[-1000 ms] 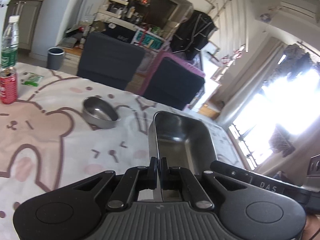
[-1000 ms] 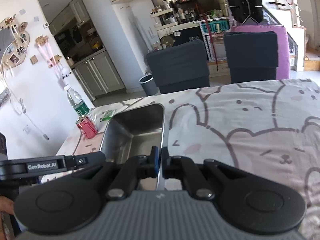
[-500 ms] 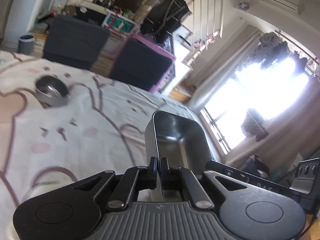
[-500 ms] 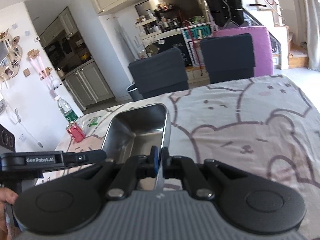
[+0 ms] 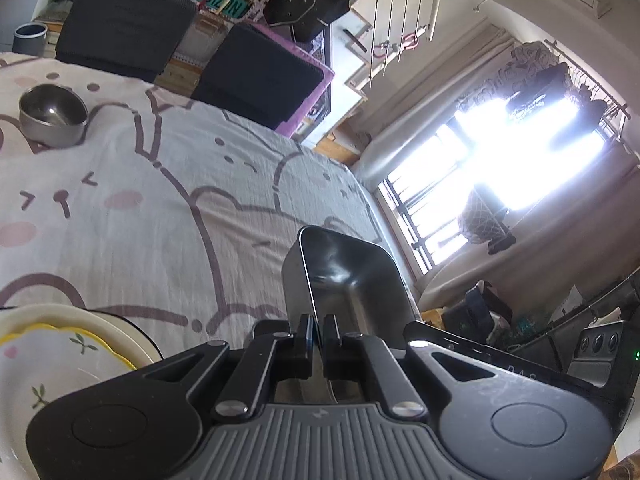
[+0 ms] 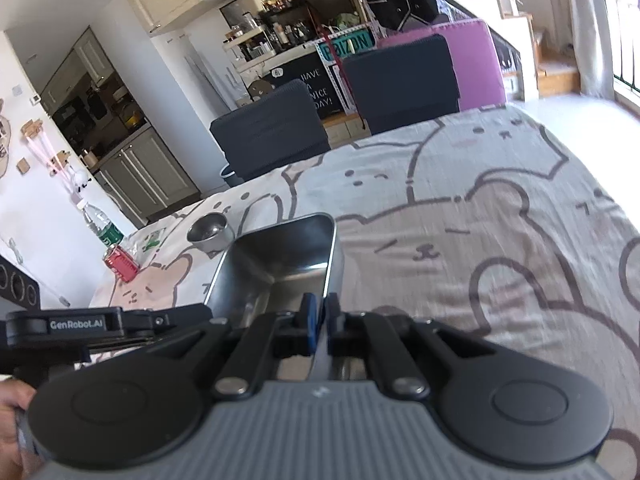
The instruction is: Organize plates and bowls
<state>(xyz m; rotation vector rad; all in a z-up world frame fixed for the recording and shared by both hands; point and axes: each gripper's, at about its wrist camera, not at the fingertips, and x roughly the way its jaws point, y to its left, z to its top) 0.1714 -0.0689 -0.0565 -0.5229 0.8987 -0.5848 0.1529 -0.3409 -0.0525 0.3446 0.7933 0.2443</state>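
Note:
A rectangular steel tray (image 5: 352, 276) hangs just above the bear-print tablecloth (image 5: 168, 216), near the table's window end. My left gripper (image 5: 318, 332) is shut on its near-left rim. In the right wrist view the same tray (image 6: 280, 260) sits ahead of my right gripper (image 6: 320, 312), whose jaws are opening slightly with the tray's right rim still pinched between the pads. A small round steel bowl (image 5: 52, 120) stands far off on the cloth, also visible as the bowl (image 6: 210, 232) beyond the tray. A white plate (image 5: 60, 356) with a yellow-edged pattern lies at lower left.
A red can (image 6: 122, 266) and a green-labelled bottle (image 6: 100, 226) stand at the table's far left end. Two dark chairs (image 6: 400, 84) line the far side. The table edge (image 5: 372, 200) drops off toward the bright window. A hand (image 6: 12, 420) holds the left gripper's body.
Both grippers have carried the tray across the table toward the window end and a little lower. The small bowl has slid far left in view and the white plate has come into sight.

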